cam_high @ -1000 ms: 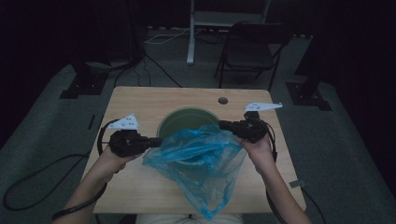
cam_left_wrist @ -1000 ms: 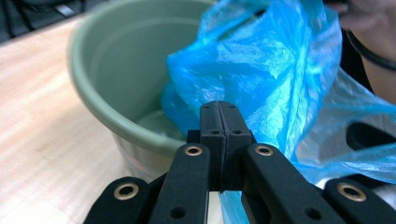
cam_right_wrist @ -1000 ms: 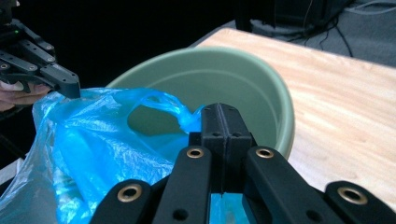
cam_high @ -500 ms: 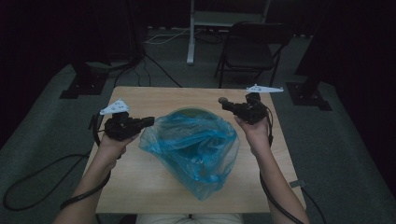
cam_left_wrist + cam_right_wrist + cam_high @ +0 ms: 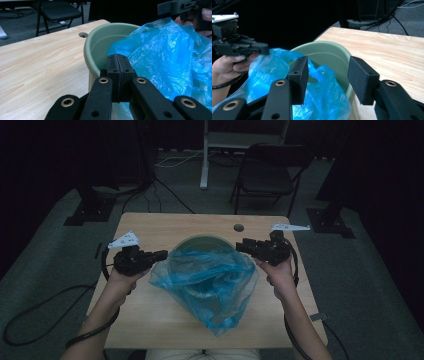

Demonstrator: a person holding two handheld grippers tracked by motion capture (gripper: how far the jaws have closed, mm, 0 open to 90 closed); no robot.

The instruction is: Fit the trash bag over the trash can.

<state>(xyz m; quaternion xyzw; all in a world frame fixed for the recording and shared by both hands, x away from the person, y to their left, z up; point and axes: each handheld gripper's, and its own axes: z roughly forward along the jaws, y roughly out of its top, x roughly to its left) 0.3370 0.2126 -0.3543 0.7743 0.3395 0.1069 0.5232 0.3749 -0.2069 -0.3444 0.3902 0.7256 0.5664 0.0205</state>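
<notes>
Bag [image 5: 210, 280] over bin [image 5: 202, 241], between left gripper [image 5: 162, 255], right gripper [image 5: 240, 247]

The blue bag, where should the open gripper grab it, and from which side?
Probably the loose upper edge of the blue bag lying just inside the green bin, nearest the right gripper. That thin film stands up in a fold the open fingers could close on. Coming from the right, over the bin rim, looks easiest. The left gripper is shut at the bag's other side.
</notes>
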